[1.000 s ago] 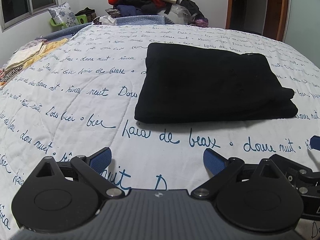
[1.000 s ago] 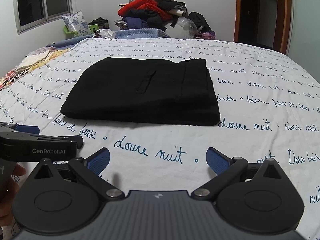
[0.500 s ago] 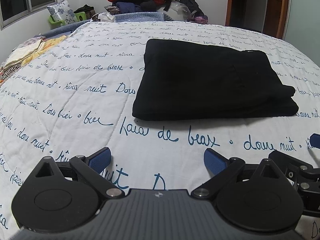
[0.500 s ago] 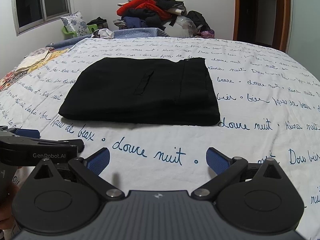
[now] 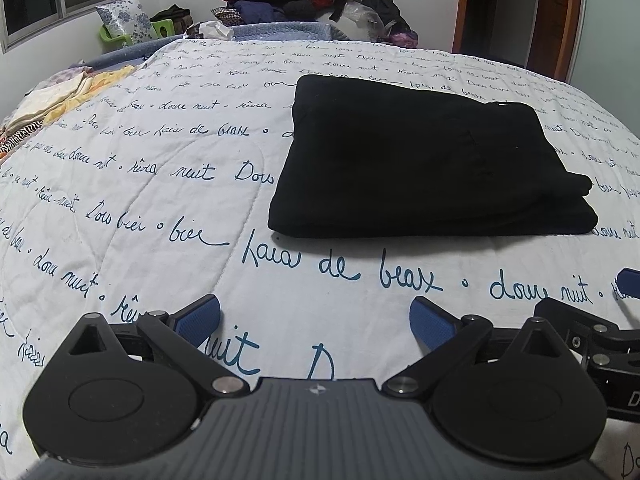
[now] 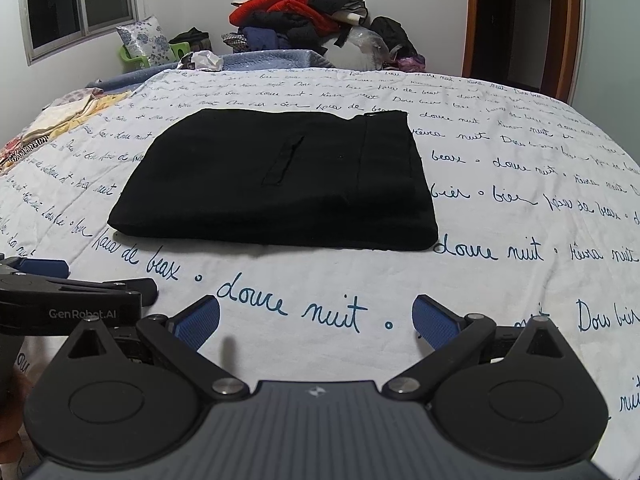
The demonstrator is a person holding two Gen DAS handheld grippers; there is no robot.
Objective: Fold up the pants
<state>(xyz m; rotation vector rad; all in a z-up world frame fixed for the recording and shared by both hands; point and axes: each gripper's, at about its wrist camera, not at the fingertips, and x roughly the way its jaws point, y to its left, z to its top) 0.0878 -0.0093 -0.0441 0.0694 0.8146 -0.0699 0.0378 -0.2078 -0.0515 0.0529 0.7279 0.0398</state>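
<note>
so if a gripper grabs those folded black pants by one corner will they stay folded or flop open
The black pants would probably flop open: they look like soft cloth, in loose layers at the edge. A push would likely bunch them, since the quilt looks soft. Both the left gripper and right gripper are open, apart from them.

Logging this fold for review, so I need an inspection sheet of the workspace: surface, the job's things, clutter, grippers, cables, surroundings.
Surface: bed under a white quilt with blue script.
Job's things: black pants, folded flat into a rectangle.
Clutter: clothes heap beyond the far edge; folded cloths at the left edge.
Grippers: left gripper and right gripper open, empty, short of the pants.
Cables: nothing seen.
Surroundings: window, doorway.
</note>
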